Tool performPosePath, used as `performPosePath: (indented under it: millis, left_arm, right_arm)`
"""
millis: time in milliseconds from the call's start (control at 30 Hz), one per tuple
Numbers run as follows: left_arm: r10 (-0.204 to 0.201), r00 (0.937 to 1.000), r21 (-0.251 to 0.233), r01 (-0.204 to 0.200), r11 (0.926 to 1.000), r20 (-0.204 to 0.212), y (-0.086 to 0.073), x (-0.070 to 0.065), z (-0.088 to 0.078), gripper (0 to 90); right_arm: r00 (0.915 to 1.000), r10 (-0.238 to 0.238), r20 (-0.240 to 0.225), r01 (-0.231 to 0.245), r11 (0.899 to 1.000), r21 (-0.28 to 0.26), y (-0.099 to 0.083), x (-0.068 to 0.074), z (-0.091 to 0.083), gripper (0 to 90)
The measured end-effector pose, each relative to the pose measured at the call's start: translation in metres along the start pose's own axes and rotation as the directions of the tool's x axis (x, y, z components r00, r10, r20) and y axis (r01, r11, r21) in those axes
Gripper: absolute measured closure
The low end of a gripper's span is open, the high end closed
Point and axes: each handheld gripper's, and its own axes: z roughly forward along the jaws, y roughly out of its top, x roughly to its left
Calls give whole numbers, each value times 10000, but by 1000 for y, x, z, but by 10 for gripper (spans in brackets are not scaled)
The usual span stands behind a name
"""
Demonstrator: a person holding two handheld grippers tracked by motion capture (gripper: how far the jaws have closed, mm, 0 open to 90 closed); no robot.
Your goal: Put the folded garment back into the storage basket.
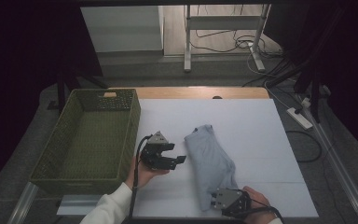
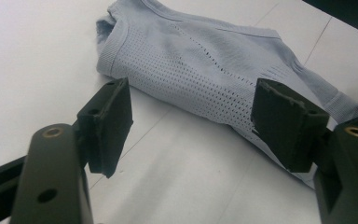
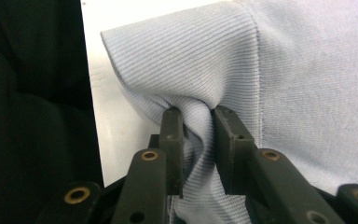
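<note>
Garment (image 1: 210,158): pale blue knit top, folded on the white table (image 1: 261,140), right of the green basket (image 1: 91,135).
Handling: likely light, limp, stretchy; bunches when pinched.
Right tool (image 3: 198,154): clamped on the ribbed hem.
Left tool (image 2: 191,121): wide, empty, near the garment's side.
Hold: a second hem corner looks best.

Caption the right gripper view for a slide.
Right tool pinching the ribbed hem of a pale blue knit garment.

Pale blue garment (image 2: 200,65): knit cloth, ribbed hem, perforated mesh zones; basket (image 1: 89,135): green woven wicker; table (image 1: 242,130): smooth matt white
</note>
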Motion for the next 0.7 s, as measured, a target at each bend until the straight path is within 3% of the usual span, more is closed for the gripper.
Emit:
performPosePath:
  millis: [233,400,600,700]
  left_arm:
    - [-33,10000,-27,33,10000,5,0,1,1,297]
    - [-45,10000,-33,46,10000,11,0,1,1,297]
    - [-40,10000,-22,40,10000,9,0,2,1,296]
    - [-36,10000,-13,36,10000,6,0,2,1,296]
  right_arm:
    - [9917,1138,-599,-1164,9923,-423,-1,-11,-3,769]
    - [9795,1785,-936,-1876,9772,-992,1,-16,-7,775]
    - [9684,2135,-1287,-2326,9596,-1582,6,-18,-11,782]
    - [9672,2121,-1400,-2353,9556,-1773,11,-16,-13,784]
